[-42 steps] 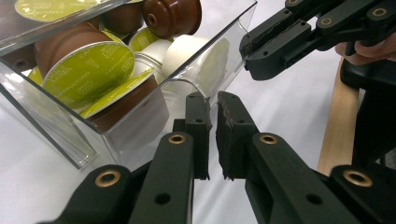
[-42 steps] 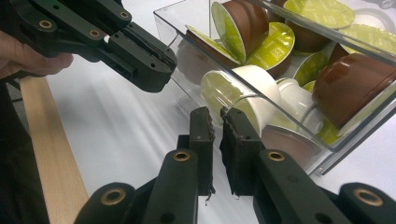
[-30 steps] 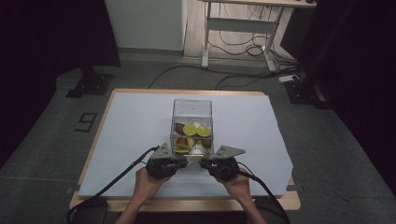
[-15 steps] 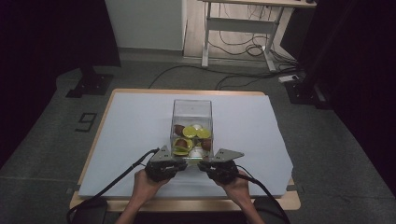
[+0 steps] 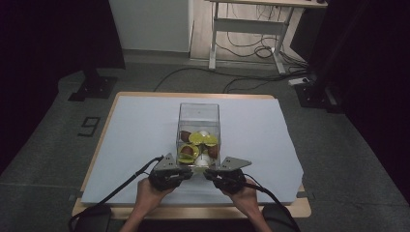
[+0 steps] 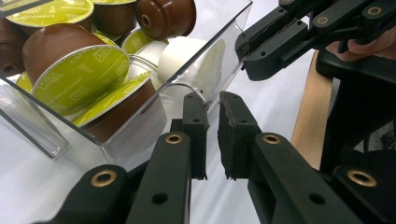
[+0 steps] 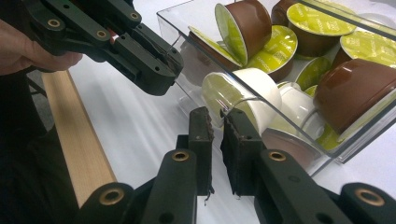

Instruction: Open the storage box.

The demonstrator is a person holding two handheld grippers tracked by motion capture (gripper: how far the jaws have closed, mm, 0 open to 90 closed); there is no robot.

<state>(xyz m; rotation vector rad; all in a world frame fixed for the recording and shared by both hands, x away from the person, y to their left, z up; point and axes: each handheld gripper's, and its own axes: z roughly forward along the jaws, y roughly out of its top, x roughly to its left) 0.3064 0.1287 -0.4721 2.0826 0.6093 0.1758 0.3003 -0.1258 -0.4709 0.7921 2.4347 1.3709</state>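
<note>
1. Your left gripper (image 5: 186, 170) sits at the near edge of the table (image 5: 290, 207), held in your left hand (image 5: 147, 193); its jaws are drawn almost together with only a thin slit between the pads, and nothing is clamped between them.
2. Your right gripper (image 5: 209, 171) lies just beside it in your right hand (image 5: 246, 197), its jaws likewise all but closed on nothing.
3. In the left gripper view your own jaw tips (image 6: 212, 105) stand right at the near wall of the clear plastic box (image 6: 140, 140); whether they touch it you cannot tell. The right gripper view shows the same for your right jaws (image 7: 217, 119), at the box's near lower edge.
4. The box (image 5: 198, 137) stands upright on the white sheet (image 5: 135, 135), in the middle of the table, directly ahead of both grippers.
5. Inside it lie coffee capsules (image 6: 77, 65): brown cups with yellow-green foil lids, tumbled at all angles, and a few white capsules (image 7: 252, 88) near the front wall.
6. Beyond the table are a grey floor (image 5: 48, 145), cables (image 5: 241, 48) and a desk frame (image 5: 246, 26).
</note>
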